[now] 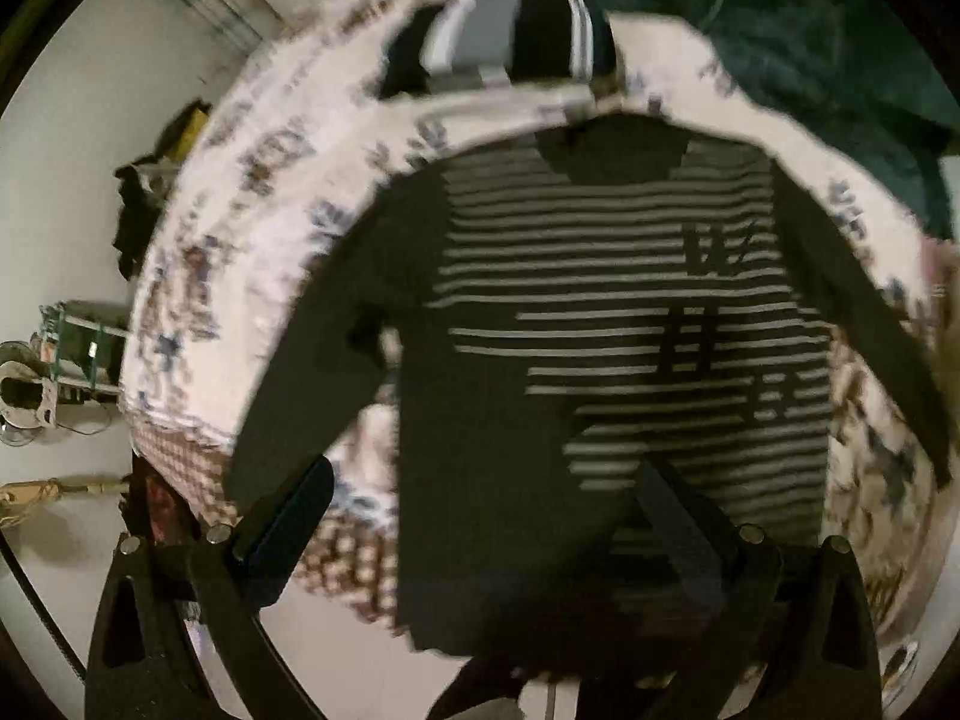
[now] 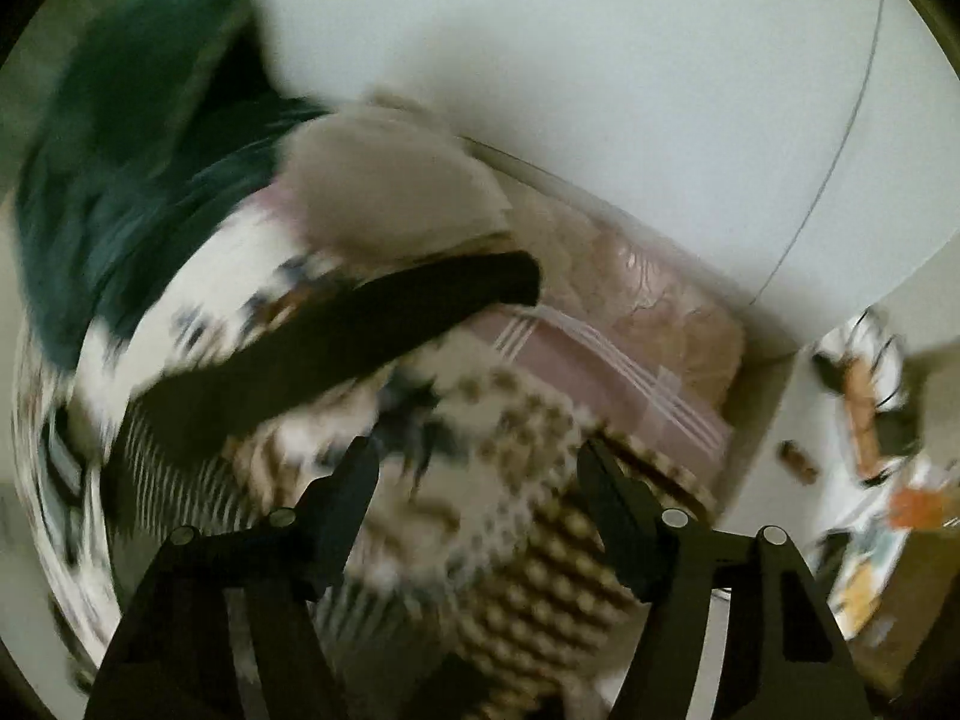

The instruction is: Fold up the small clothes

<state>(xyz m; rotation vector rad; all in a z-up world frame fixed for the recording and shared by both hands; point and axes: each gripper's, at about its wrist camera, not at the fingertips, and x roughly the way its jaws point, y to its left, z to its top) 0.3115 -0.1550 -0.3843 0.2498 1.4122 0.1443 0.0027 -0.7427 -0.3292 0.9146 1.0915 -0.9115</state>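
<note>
The bed (image 1: 198, 276), under its floral and checked cover, fills most of the room below both grippers, and the striped shirt (image 1: 600, 312) lies flat on it, front up, collar toward the far side and hem toward the near edge, so its long axis runs straight away from the left gripper (image 1: 480, 516). That gripper points steeply down over the hem end — its jaws stand wide apart with nothing between them, one finger over the cover beside the near sleeve, the other over the lower body of the shirt. Both dark sleeves are spread out and down from the shoulders; the one on the right of the left-wrist view runs close to the bed's edge. The right gripper (image 2: 477, 480) hangs over the checked corner of the cover, off to the side of the shirt, its jaws parted and empty too, with one dark sleeve (image 2: 336, 342) lying slantwise ahead of it and apart from its fingers. To my eye the left hand is the nearer one for the hem, the right for that sleeve. A dark green cloth (image 1: 810, 48) heaped past the collar and a small pile of striped folded things (image 1: 498, 36) crowd the far side — the open cover lies to the sides of the shirt.
</note>
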